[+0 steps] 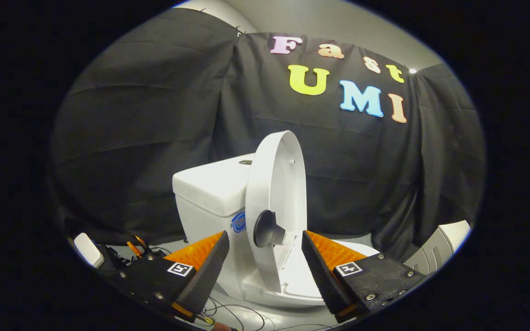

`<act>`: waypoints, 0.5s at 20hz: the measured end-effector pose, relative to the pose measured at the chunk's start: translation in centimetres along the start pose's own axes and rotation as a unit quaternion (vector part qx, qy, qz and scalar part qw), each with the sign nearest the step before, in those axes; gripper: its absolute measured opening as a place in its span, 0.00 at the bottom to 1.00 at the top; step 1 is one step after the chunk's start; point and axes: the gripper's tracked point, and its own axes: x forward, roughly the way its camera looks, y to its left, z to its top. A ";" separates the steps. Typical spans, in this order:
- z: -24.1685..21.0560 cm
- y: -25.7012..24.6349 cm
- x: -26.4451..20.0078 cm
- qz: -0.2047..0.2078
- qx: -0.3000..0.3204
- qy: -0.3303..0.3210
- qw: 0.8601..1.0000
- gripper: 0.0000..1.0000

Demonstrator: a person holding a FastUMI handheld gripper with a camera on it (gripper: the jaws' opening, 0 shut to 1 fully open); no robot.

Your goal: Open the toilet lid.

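One toilet lid (276,202) is seen raised upright (its knob (267,228) just ahead), the hand-held gripper (265,257) spread wide, holding nothing; one cistern (210,188) partly hidden.

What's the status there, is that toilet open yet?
Gripper open, holding nothing. Toilet lid raised upright, its knob just ahead between the fingers. Nothing blocking.
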 end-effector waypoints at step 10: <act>7.9 -9.5 -5.0 0.034 0.018 -0.091 0.995 0.95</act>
